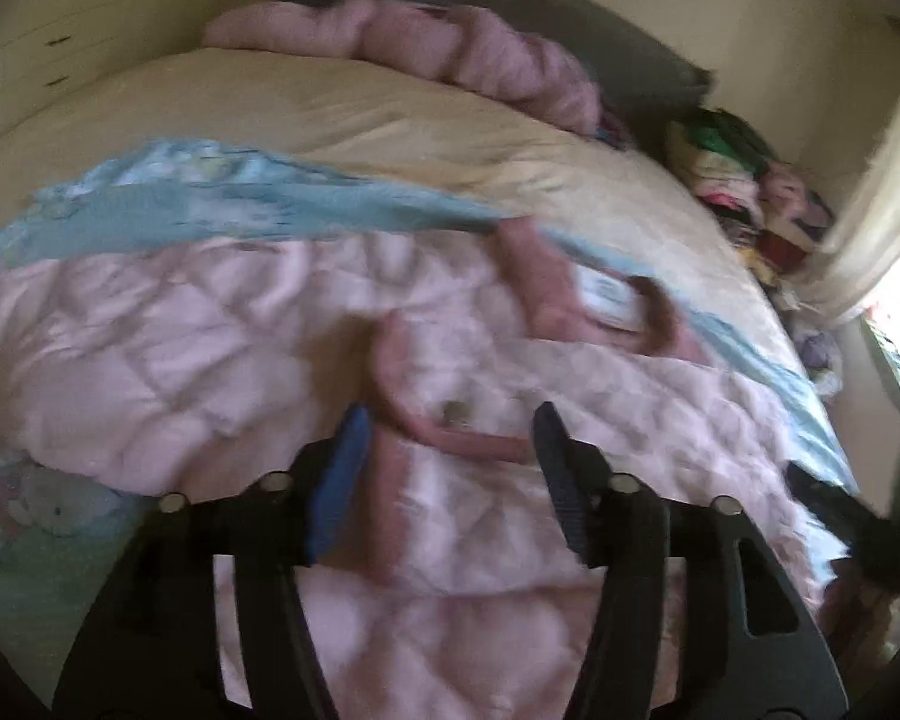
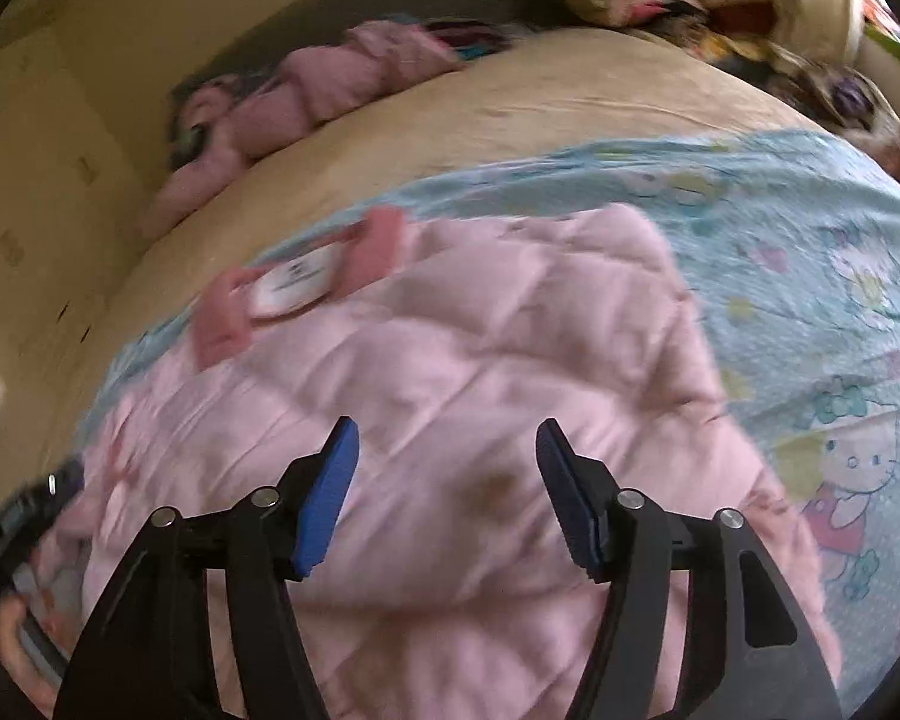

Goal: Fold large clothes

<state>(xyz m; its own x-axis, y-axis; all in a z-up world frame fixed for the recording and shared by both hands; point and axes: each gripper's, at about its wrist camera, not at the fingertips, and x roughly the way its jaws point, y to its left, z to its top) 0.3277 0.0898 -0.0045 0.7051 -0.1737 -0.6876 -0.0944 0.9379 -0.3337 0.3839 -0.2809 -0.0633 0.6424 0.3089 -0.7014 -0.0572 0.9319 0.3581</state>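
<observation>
Both grippers hang over a pink quilted jacket [image 1: 222, 360] spread flat on a bed [image 1: 330, 102]. Left gripper [image 1: 450, 429]: jaws parted, nothing between the pads, poised above the darker pink front trim [image 1: 468, 441] and a snap [image 1: 455, 411]. Right gripper [image 2: 447, 441]: jaws likewise released, hovering over the plain quilted panel without pinching it. Under the jacket lies a light blue cartoon-print sheet [image 2: 810, 276], which itself lies on the cream bedcover. The jacket's long axis runs from the near edge of the bed toward the far side, with the collar [image 2: 306, 276] and its white label [image 2: 297, 282] at the far end, pointing toward the headboard wall; in the right view that axis leans toward the upper left. A bundle of pink cloth [image 1: 462, 42] sits along the far edge of the bed, well apart from the jacket, and a heap of mixed clothes [image 1: 744, 180] is piled beside the bed near the curtain [image 1: 876, 192].
</observation>
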